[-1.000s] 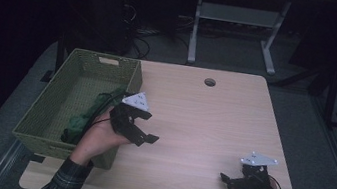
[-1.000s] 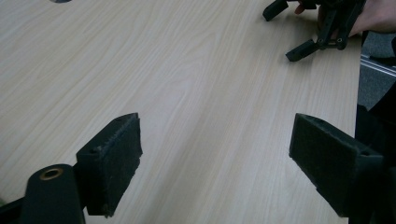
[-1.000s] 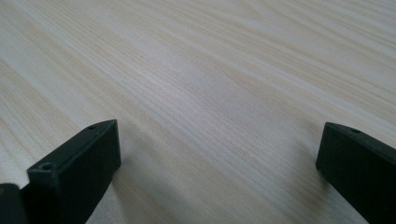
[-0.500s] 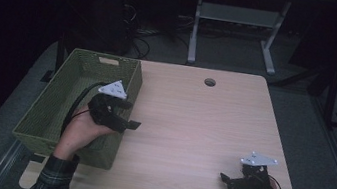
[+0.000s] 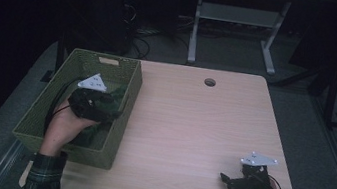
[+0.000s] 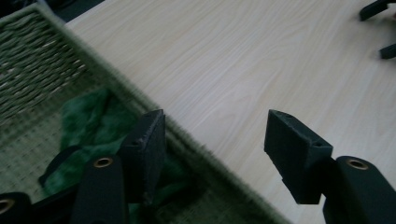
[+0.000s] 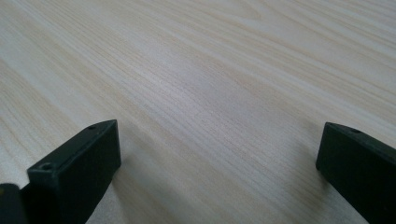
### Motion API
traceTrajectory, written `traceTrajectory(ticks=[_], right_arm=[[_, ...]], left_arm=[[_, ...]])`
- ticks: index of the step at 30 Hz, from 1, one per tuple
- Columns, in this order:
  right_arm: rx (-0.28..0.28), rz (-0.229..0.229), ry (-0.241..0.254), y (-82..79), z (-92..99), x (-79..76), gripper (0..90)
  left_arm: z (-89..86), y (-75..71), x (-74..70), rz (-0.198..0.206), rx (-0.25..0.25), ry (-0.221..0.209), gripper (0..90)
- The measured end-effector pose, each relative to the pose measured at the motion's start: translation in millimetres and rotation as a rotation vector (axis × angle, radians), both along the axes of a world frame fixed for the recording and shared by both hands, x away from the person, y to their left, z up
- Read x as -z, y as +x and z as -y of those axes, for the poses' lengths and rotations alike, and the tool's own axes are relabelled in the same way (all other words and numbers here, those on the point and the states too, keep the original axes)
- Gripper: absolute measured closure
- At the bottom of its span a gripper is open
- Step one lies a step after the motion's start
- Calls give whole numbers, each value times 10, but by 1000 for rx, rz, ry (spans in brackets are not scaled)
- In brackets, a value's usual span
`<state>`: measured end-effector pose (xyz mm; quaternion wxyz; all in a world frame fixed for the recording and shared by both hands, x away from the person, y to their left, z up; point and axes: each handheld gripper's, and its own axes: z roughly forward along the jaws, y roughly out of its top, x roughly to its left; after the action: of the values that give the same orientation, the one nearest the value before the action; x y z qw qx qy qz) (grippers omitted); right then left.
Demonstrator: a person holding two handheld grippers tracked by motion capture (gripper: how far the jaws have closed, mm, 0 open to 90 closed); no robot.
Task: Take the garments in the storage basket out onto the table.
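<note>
At left of the high view, left gripper (image 5: 112, 111) held over green basket (image 5: 111, 60) with green cloth (image 6: 88, 121), jaws apart, just closing, nothing pinched, right gripper (image 5: 223, 178) spread at lower right on table (image 5: 192, 123).

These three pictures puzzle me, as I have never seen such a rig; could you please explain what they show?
A person sits at a light wooden table and holds a black two-jaw gripper in each hand. The high view looks down from above. The other two come from cameras riding on each gripper, looking along its jaws.

The left gripper hangs over the green woven basket at the table's left edge. Inside lies a crumpled dark green cloth. Its jaws have just been closing, but nothing is between them: the cloth lies below, unheld.

The right gripper rests low over bare wood near the table's front right corner, jaws wide apart and empty.

A small round hole sits near the far edge.
</note>
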<state>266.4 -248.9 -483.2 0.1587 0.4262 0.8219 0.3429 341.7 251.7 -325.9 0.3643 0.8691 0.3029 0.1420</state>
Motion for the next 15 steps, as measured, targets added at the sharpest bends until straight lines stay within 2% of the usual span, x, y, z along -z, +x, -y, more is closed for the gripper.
traceTrajectory(ticks=[6,7,8,10,15], right_arm=[[0,0,0,0,0,0,0],[0,0,0,0,0,0,0],[0,0,0,0,0,0,0],[-1,0,0,0,0,0,0],[0,0,0,0,0,0,0]], left_arm=[[-130,34,52,3,-24,13,431],[-168,49,81,5,-36,31,435],[-168,49,81,5,-36,31,438],[-215,70,112,1,-46,50,444],[-317,137,220,-26,-75,57,447]])
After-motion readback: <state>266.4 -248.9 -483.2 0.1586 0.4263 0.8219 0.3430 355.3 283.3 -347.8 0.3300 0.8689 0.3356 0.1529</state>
